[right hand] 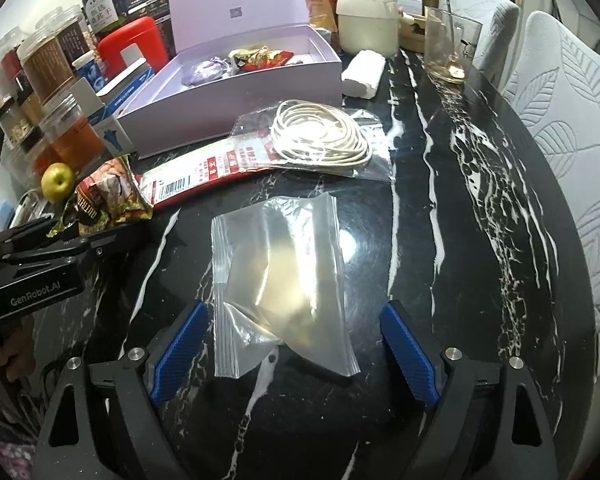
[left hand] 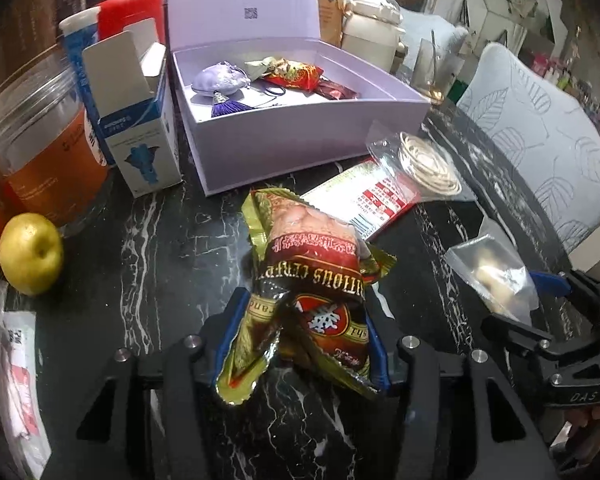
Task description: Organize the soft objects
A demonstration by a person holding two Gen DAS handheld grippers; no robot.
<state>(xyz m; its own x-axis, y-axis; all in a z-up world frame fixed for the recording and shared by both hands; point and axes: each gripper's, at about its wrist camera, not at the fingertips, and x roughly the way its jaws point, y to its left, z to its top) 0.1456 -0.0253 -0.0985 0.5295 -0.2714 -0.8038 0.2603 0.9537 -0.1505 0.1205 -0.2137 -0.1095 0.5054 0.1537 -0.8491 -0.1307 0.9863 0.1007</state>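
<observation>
Left tongs (left hand: 300, 344) in our grip clench a crinkled foil snack packet (left hand: 312, 276) above the black marble counter (left hand: 148, 248), while our right tongs (right hand: 294, 344) stand spread wide around a clear zip bag (right hand: 284, 276) lying flat. Beyond, a bagged coil of white cord (right hand: 320, 136) overlaps a red-and-white pack (right hand: 204, 172); farthest, the open lilac box (left hand: 300, 136) holds a tasselled pouch (left hand: 216, 80) and wrapped snacks (left hand: 296, 74).

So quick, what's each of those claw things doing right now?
Left gripper: fingers closed on the snack packet.
Right gripper: fingers open on either side of the clear zip bag, not gripping it.
</observation>
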